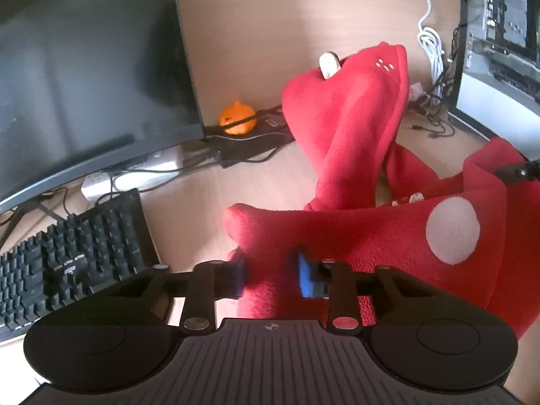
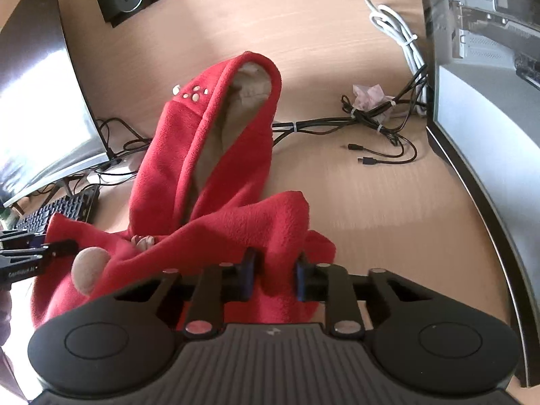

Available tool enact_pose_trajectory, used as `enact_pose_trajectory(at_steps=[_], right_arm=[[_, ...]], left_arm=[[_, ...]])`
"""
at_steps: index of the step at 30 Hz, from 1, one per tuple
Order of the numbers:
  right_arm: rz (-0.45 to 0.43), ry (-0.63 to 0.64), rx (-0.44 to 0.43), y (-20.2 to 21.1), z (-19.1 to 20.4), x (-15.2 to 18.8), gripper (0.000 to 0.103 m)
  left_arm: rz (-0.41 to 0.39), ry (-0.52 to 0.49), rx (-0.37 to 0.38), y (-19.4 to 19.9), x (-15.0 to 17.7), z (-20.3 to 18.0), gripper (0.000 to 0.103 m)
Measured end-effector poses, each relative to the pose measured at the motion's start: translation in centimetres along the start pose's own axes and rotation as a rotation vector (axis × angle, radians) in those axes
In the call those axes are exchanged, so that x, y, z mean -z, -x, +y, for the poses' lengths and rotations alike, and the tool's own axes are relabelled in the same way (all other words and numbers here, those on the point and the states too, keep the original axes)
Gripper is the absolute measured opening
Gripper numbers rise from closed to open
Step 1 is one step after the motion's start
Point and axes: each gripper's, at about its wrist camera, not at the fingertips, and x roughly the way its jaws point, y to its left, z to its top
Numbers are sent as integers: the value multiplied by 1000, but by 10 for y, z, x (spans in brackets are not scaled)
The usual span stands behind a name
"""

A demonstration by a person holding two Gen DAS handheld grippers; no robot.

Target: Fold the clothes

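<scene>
A red fleece hooded garment (image 1: pixel 341 128) with pale round patches and a beige-lined hood (image 2: pixel 216 135) is held up over the wooden desk (image 2: pixel 388 202). My left gripper (image 1: pixel 270 275) is shut on a bunch of its red fabric, blue pads pressing both sides. My right gripper (image 2: pixel 273 276) is shut on another bunch of the same garment. The hood stretches away from both grippers toward the back of the desk. The other gripper's black fingers show at the left edge of the right wrist view (image 2: pixel 37 253) and at the right edge of the left wrist view (image 1: pixel 519 170).
A curved monitor (image 1: pixel 84 84) and black keyboard (image 1: pixel 67 263) stand at the left. An orange pumpkin toy (image 1: pixel 238 118) sits by its base. A white cable (image 2: pixel 398 40), black cables (image 2: pixel 371 125) and an open computer case (image 2: pixel 489 33) are at the right.
</scene>
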Motion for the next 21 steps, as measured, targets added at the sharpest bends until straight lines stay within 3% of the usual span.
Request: enact_pose_trajectory(at_steps=[3, 7, 9, 10, 12, 14, 18, 19, 21], right_arm=[[-10, -2, -23, 12, 2, -1, 13], [-74, -19, -72, 50, 11, -9, 12], [-113, 49, -13, 59, 17, -14, 12], [-128, 81, 19, 61, 20, -16, 12], [-62, 84, 117, 33, 8, -13, 15], [14, 74, 192, 7, -3, -7, 25], [-37, 118, 202, 17, 1, -9, 47], [-57, 138, 206, 22, 4, -10, 49], [-88, 172, 198, 29, 11, -18, 49]], left_arm=[[-28, 37, 9, 13, -3, 8, 16], [-35, 97, 4, 15, -3, 20, 14], [-23, 130, -5, 9, 0, 27, 15], [-18, 146, -10, 6, 1, 30, 18], [-7, 179, -19, 0, 4, 37, 26], [2, 209, -26, -4, 6, 43, 35], [-69, 191, 4, 20, -6, 41, 65], [-92, 187, 16, 26, -11, 39, 71], [-124, 175, 68, 32, -21, 33, 73]])
